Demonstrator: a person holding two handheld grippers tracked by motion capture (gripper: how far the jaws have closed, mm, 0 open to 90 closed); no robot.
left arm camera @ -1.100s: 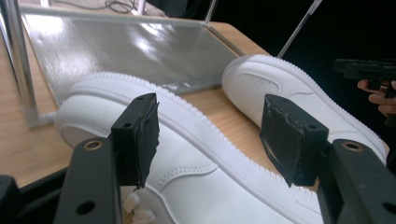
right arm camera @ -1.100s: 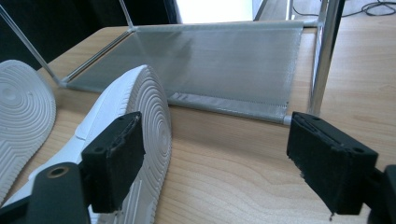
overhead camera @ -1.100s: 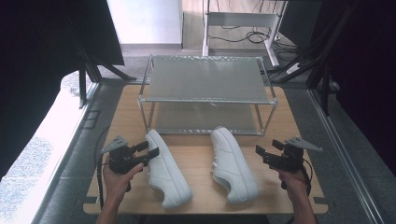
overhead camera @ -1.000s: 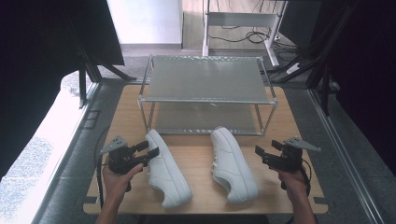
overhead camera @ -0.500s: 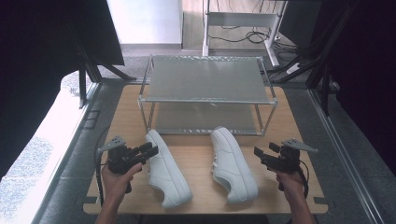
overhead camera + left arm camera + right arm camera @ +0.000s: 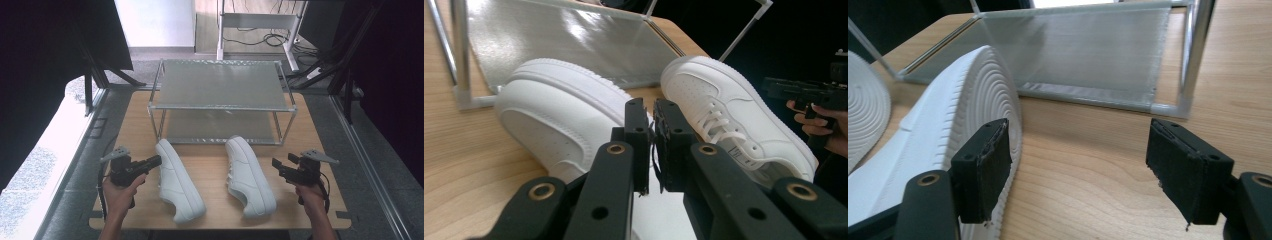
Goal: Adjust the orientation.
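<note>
Two white shoes [image 6: 180,181] between grippers: left gripper [image 6: 156,161] just narrowed, empty; right gripper [image 6: 276,165] wide.

There's a two-tier metal rack [image 6: 222,85] with mesh shelves sitting toward the far side of a wooden table [image 6: 132,120], both shelves bare. Past the table there's a white desk frame [image 6: 257,22] with a tangle of cables [image 6: 247,39] on the wood floor under it. Dark curtains [image 6: 45,65] hang on both sides.
</note>
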